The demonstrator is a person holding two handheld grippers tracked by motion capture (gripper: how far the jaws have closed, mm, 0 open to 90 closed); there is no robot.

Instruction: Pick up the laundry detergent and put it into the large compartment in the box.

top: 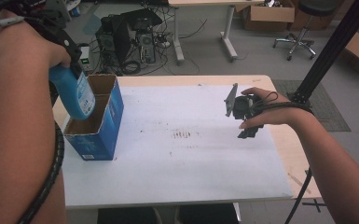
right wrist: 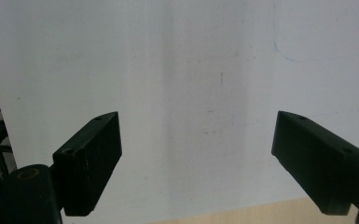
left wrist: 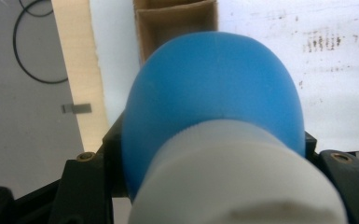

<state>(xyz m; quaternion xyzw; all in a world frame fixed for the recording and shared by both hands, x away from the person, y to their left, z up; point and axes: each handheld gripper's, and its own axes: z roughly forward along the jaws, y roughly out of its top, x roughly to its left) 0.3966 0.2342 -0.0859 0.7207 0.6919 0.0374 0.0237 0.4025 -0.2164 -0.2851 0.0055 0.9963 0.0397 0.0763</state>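
A blue plastic bottle (top: 78,95) with a white label hangs bottom-down over the open top of a blue cardboard box (top: 106,125) at the table's left. My left gripper (top: 66,59) is shut on the bottle's upper part. In the left gripper view the bottle (left wrist: 214,98) and its white cap are close up between my left gripper's (left wrist: 210,156) black jaws, with the box's brown compartments (left wrist: 177,21) beyond. My right gripper (top: 248,133) rests near the table's right side, pointing down. In the right gripper view that gripper (right wrist: 198,156) is open, with nothing between its jaws.
A white sheet (top: 186,154) covers most of the wooden table (top: 303,177), with faint dark marks (top: 182,135) at its middle. Behind the table are computer cases and cables (top: 130,42), another desk, cardboard boxes and a stool. A black pole (top: 331,51) rises at the right.
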